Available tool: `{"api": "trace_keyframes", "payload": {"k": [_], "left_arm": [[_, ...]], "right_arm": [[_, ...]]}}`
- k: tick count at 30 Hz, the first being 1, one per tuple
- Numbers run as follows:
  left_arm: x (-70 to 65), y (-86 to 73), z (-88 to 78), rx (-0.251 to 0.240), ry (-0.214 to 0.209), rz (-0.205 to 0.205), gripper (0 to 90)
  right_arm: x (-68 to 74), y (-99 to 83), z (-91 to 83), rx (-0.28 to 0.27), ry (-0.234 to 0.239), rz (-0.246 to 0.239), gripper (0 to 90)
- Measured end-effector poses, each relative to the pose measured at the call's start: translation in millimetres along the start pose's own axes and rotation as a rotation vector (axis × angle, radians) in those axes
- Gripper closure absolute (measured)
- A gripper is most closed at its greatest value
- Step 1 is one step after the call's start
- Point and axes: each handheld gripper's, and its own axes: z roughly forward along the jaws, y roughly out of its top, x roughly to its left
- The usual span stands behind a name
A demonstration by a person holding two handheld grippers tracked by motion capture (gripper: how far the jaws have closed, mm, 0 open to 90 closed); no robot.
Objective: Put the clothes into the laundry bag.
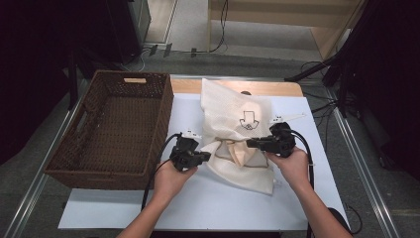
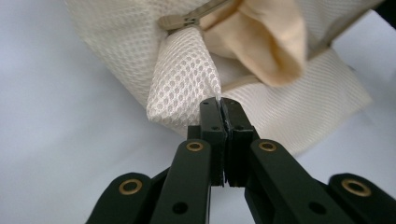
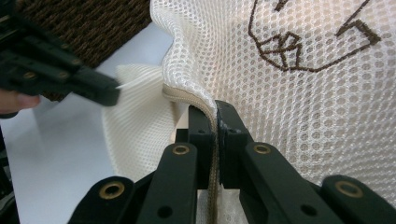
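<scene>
high view shows me a white table (image 1: 124, 208) with a cream mesh laundry bag (image 1: 233, 106) lying lengthwise down its middle, closed end far from me, open mouth toward me, and a brown wicker basket (image 1: 116, 131) just beside the bag on its left. my left gripper (image 1: 200, 156) sits at the mouth's left edge and my right gripper (image 1: 253, 144) at its right edge, so the opening lies between the two tools and the bag's long axis runs away from both hands. in the left gripper view the left gripper (image 2: 223, 105) has its jaws shut together with a thin edge of mesh fabric (image 2: 184, 84) pinched at their tips; behind it i see a peach cloth (image 2: 259, 39) poking out of the mouth and a zipper pull (image 2: 180, 21) at the seam above. in the right gripper view the right gripper (image 3: 215, 114) is clamped on the bag's corded rim, which runs down between the pads, and a brown embroidered mark (image 3: 299, 42) shows on the mesh beyond. i judge that the next move turns on this: each hand grips one side of the mouth, so drawing them apart would spread the opening sideways, while a lift toward the basket would have to go left, the side my left hand is nearer.
</scene>
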Motion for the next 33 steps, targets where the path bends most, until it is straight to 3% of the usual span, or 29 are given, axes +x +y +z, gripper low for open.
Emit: {"api": "trace_keyframes", "payload": {"k": [7,13,15,18,20,22,24,26,33], "left_arm": [[-13.8,-33.0,-20.0,-0.038,-0.015,-0.016,88.5],[-22.1,-55.1,-24.6,-0.015,-0.049,-0.032,87.6],[-21.6,-60.0,-25.8,-0.023,-0.075,-0.063,87.5],[-22.4,-66.4,-27.8,-0.011,-0.076,-0.055,87.0],[-22.3,-68.3,-30.4,-0.009,-0.084,-0.06,85.2],[-22.5,-68.8,-37.0,-0.012,-0.066,-0.047,79.5],[-23.3,-66.2,-45.5,-0.037,-0.061,-0.049,77.3],[-26.8,-60.2,-50.5,-0.056,-0.053,-0.019,77.5],[-30.3,-46.4,-35.8,-0.036,-0.069,0.009,76.4]], "right_arm": [[7.3,1.1,1.7,0.003,0.011,-0.016,86.5],[25.4,-2.9,2.5,0.02,0.01,-0.074,86.3],[28.9,-6.5,2.8,0.025,0.016,-0.083,86.3],[33.7,-13.3,4.1,0.042,0.02,-0.093,86.2],[34.3,-16.9,5.8,0.05,0.023,-0.095,86.2],[36.0,-19.9,8.2,0.068,0.024,-0.094,86.2],[37.9,-21.0,9.1,0.07,0.023,-0.101,86.2],[39.4,-20.2,8.8,0.062,0.021,-0.102,86.2],[39.8,-21.4,7.0,0.06,0.027,-0.096,85.9]]}}
